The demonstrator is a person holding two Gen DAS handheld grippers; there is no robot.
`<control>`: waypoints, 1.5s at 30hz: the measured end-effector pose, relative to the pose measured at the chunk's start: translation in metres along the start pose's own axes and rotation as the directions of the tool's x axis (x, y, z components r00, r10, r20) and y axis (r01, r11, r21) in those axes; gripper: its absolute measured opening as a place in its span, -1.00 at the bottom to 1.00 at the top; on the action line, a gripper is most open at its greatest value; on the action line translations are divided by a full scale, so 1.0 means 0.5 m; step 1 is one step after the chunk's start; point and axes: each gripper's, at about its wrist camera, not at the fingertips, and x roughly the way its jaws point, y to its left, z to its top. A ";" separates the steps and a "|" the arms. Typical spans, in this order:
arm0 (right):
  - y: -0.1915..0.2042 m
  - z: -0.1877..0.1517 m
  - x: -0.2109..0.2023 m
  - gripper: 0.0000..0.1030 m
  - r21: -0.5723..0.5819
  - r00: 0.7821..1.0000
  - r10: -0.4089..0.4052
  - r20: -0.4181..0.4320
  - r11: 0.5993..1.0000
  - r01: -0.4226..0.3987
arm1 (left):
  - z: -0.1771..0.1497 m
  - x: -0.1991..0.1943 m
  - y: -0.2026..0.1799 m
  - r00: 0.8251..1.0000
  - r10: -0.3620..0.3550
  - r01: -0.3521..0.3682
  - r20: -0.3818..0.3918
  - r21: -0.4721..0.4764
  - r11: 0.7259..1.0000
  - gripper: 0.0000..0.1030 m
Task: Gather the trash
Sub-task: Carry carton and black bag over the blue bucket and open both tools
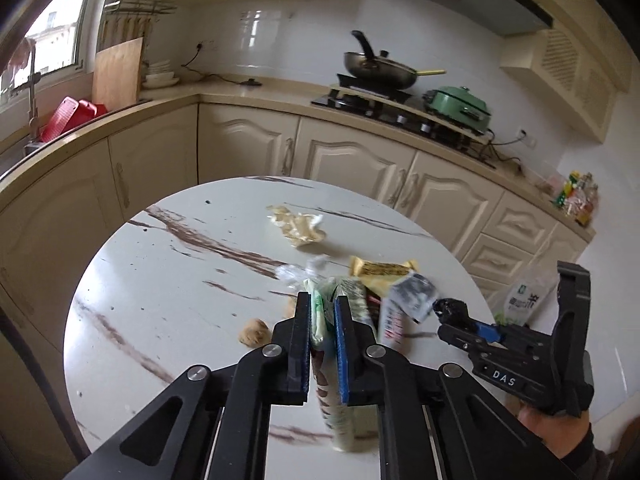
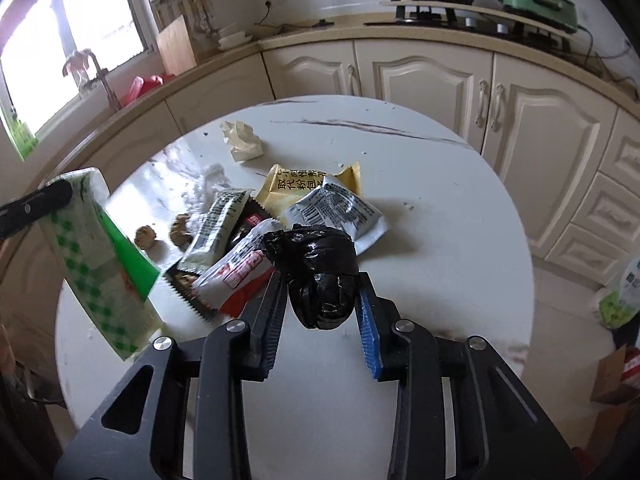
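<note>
Left tool (image 1: 323, 304) is clamped on the green-checked white plastic packet (image 2: 102, 256), which hangs clear of the round white marble counter (image 2: 440, 208). Right tool (image 2: 322, 292) straddles the crumpled black plastic bag roll (image 2: 320, 272), both pads against its sides, so I read it as gripped. I squeeze firmly before raising; the film looks slippery. The red-and-white wrapper (image 2: 236, 272) sits just left of that tool, touching the roll, and could drag along. Remaining wrappers lie just ahead.
</note>
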 end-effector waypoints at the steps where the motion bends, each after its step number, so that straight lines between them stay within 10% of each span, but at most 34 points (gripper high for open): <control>1: 0.000 -0.005 -0.012 -0.37 0.004 1.000 0.009 0.008 1.000 -0.009 | -0.005 -0.008 -0.007 1.000 -0.001 0.001 0.003 0.007 1.000 -0.90; 24: -0.144 -0.129 -0.263 -0.37 0.116 0.981 0.053 0.184 0.990 -0.075 | -0.061 -0.100 -0.395 0.991 -0.131 0.132 -0.021 0.237 0.963 -0.92; 33: -0.373 -0.243 -0.352 -0.37 0.285 0.977 -0.114 0.181 0.957 0.059 | -0.117 0.048 -0.662 0.956 -0.221 0.276 -0.192 0.344 0.897 -0.92; 45: -0.613 -0.403 -0.213 -0.37 0.499 0.988 -0.151 0.014 0.858 0.124 | -0.208 0.384 -0.820 0.890 -0.177 0.346 -0.419 0.371 0.862 -0.91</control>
